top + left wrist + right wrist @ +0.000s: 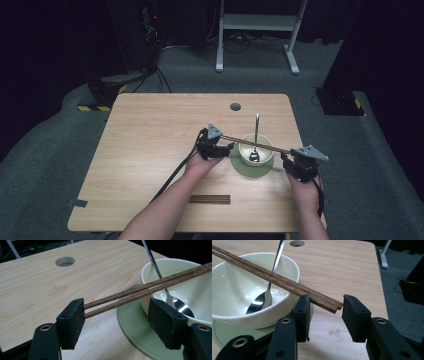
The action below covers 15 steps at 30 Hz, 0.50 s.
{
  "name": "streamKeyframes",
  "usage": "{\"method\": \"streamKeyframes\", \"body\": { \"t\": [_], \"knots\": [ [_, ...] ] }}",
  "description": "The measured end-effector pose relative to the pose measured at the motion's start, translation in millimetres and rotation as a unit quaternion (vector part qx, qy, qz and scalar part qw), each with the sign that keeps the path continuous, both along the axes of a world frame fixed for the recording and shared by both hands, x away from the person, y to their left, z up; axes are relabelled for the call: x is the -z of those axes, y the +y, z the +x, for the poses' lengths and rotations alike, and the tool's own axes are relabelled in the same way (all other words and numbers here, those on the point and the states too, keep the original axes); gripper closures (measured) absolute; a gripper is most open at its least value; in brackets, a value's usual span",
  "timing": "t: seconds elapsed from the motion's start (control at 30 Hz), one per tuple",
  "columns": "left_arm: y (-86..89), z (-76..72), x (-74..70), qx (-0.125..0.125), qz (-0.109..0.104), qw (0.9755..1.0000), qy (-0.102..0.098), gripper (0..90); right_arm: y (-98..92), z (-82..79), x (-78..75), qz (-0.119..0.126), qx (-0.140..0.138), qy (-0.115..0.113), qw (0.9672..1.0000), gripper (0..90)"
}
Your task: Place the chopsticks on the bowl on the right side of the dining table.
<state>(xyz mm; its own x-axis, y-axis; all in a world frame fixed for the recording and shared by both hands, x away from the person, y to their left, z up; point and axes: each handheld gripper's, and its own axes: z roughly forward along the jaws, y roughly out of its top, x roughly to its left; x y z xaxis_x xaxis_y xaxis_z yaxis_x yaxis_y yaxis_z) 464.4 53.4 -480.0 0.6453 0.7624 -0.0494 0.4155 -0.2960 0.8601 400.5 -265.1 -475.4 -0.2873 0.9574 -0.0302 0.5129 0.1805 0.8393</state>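
Chopsticks (255, 143), paired, span bowl rim, ends reaching both hand-held grippers. Surface (150, 135) wooden, light, with round hole (235, 106) at far edge. Green plate (240, 167) under cream bowl (245, 150); metal spoon (255, 140) in bowl, handle leaning on far rim. Left hand-held gripper (120, 315): jaws wide, chopstick ends touching one pad only. Right hand-held gripper (325, 315): jaws parted, chopstick tips between pads, no clamp visible.
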Motion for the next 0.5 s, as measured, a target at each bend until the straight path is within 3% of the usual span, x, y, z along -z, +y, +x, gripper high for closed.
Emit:
{"method": "streamKeyframes", "body": {
  "t": [0.5],
  "knots": [
    [4.9, -16.0, 5.4, 0.012, -0.005, 0.9999, 0.002, 34.5, -0.2, 0.5, -0.6, -0.004, 0.001, 0.0, 1.0, 54.4]
  ]
}}
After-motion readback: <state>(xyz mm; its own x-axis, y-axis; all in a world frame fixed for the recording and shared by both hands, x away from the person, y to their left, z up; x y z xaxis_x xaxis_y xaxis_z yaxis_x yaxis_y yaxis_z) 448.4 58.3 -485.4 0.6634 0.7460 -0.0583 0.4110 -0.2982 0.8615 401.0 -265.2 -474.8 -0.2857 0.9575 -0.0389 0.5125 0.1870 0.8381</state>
